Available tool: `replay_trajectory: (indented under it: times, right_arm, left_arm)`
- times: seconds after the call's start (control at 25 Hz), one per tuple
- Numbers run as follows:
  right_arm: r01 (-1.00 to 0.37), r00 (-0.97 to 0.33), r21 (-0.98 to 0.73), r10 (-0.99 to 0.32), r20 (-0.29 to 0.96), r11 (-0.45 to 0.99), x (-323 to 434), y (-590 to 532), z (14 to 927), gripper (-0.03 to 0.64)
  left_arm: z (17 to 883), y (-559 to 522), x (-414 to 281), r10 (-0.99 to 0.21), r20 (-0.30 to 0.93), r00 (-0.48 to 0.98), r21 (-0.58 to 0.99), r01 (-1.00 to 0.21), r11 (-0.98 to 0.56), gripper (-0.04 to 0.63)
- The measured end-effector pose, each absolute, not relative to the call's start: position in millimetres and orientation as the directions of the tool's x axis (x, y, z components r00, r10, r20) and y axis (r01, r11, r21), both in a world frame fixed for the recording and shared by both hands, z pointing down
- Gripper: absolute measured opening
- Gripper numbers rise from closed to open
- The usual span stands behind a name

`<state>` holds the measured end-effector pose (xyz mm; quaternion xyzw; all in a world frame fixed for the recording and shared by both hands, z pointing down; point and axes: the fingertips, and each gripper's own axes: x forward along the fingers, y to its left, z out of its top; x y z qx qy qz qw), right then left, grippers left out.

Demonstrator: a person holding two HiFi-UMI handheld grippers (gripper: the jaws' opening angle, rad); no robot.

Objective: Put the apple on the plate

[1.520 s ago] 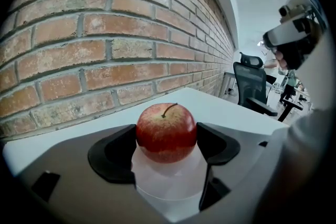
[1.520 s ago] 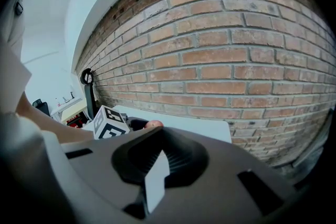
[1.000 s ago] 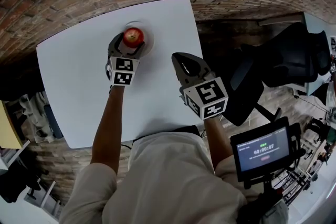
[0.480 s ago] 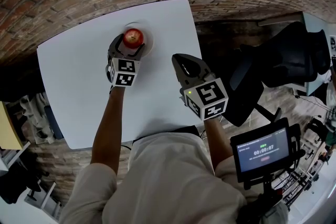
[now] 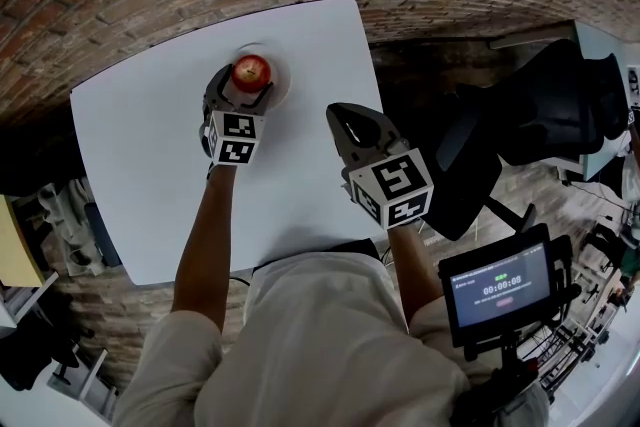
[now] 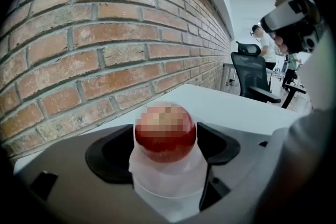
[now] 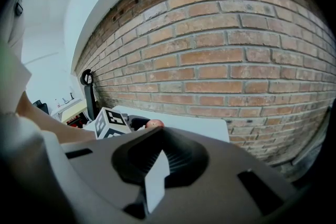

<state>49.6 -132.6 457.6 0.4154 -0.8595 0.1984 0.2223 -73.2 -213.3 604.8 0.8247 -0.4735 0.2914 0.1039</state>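
The left gripper is clenched on the apple, 1 jaw on each side. The fruit lies straight ahead of it, over the plate; whether it rests there I cannot tell. The right gripper, closed and empty, hangs well apart.

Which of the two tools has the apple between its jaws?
The left tool, closed on the apple over the plate; the right tool is shut and empty.
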Motion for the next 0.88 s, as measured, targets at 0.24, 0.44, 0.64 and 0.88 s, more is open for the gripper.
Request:
replay_trajectory:
  times: [0.24, 0.44, 0.64, 0.88]
  right_arm:
    - [-0.803, -0.556, -0.155, -0.628, 0.544, 0.576, 51.8, -132.3, 454.1, 0.003]
    - [-0.802, -0.557, -0.152, -0.631, 0.540, 0.577, 52.1, -131.0, 450.4, 0.002]
    - [-0.803, -0.556, -0.146, -0.639, 0.531, 0.578, 52.3, -129.2, 444.7, 0.003]
    - [-0.801, -0.561, -0.144, -0.643, 0.521, 0.581, 50.8, -123.3, 438.8, 0.002]
  left_arm:
    - [597.9, -214.0, -70.8, -0.726, 0.567, 0.390, -0.094, -0.845, -0.527, 0.370]
    - [582.4, -211.9, -68.5, -0.729, 0.547, 0.411, -0.053, -0.853, -0.520, 0.370]
    - [564.7, -207.9, -67.4, -0.738, 0.516, 0.435, -0.046, -0.846, -0.531, 0.370]
    - [549.8, -202.0, -68.3, -0.748, 0.492, 0.445, -0.037, -0.848, -0.529, 0.370]
